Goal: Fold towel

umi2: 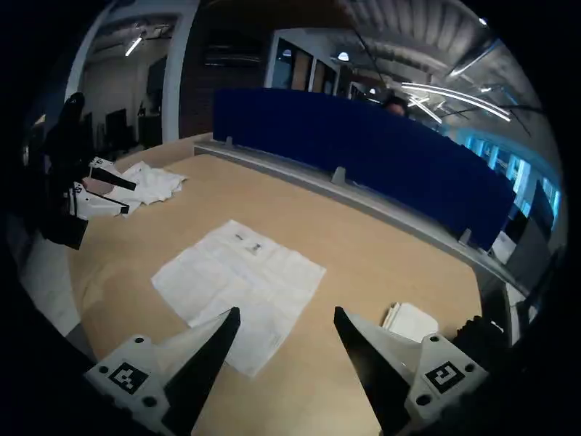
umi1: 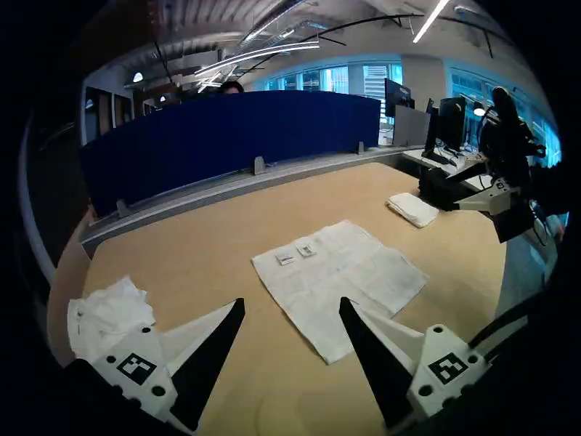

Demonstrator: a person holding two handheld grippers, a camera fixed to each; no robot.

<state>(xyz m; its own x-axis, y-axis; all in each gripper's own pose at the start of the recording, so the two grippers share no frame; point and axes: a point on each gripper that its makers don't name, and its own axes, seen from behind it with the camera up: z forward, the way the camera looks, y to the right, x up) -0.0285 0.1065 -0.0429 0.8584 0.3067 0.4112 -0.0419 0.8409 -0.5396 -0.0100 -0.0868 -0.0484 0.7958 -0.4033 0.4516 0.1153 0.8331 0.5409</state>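
Broadly, the left gripper view looks over a pale wooden table (umi1: 218,247) backed by a long blue partition (umi1: 218,142). Monitors (umi1: 450,123) stand off to the right and strip lights (umi1: 261,52) run overhead. The towel (umi1: 341,280) lies spread flat mid-table, with a crumpled white cloth (umi1: 109,316) near the left edge and a folded towel (umi1: 412,209) far right. The left gripper (umi1: 290,301) hovers at the towel's near edge, fingers wide apart and holding nothing.

Next, the right gripper view has the partition crossing the back of the same table. The towel lies flat, just ahead of the right gripper (umi2: 285,311), whose fingers are spread wide and empty. The crumpled white cloth sits far left, and the folded towel is close beside the right finger.
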